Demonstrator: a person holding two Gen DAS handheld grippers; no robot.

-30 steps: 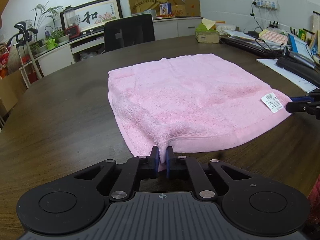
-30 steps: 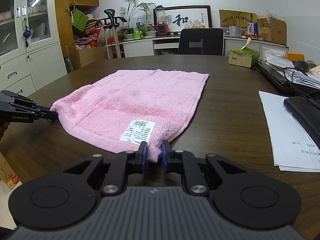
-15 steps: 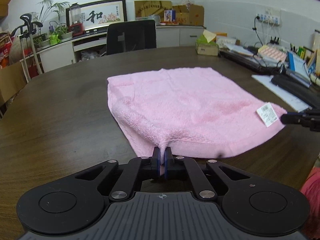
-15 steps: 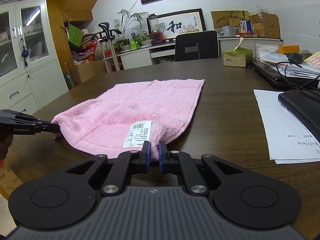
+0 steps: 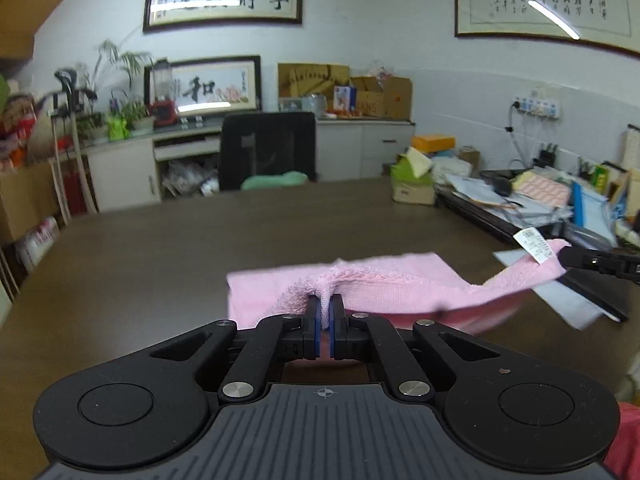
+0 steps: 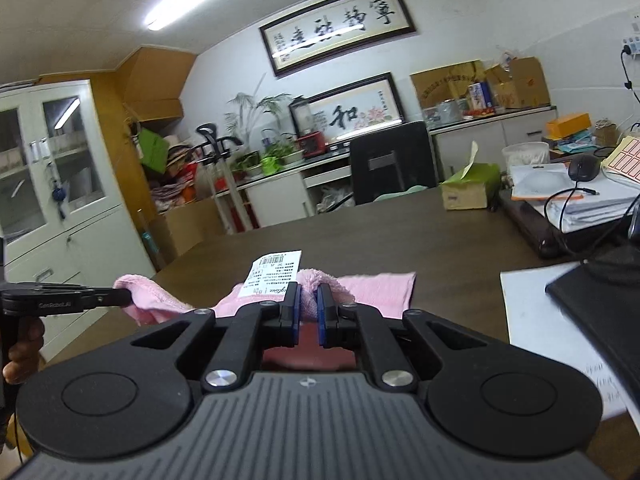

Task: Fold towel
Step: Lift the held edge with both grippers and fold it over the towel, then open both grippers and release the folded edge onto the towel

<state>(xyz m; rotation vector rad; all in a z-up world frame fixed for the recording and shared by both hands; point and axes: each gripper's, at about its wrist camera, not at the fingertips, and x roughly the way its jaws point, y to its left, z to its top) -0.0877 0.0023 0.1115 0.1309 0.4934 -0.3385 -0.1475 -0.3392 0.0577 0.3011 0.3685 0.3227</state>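
A pink towel [image 5: 384,288] lies on the dark wooden table [image 5: 168,264], its near edge lifted off the surface. My left gripper [image 5: 326,305] is shut on the near left corner of the towel. My right gripper [image 6: 308,295] is shut on the near right corner of the pink towel [image 6: 380,285], where a white label [image 6: 274,276] stands up. Between the two held corners the near edge sags. In the left wrist view the right gripper [image 5: 568,258] shows at the right edge; in the right wrist view the left gripper [image 6: 122,297] shows at the left, with a hand [image 6: 20,356] below it.
A black office chair [image 5: 268,148] stands at the table's far side. A green tissue box [image 6: 470,184], a mouse [image 6: 584,168], cables and stacked papers [image 6: 576,204] crowd the right side. White sheets [image 6: 552,332] and a black folder [image 6: 600,300] lie near the right gripper.
Both grippers have risen, lifting the towel's near edge off the table. The views now look more level across the room, and much less of the towel's top shows.
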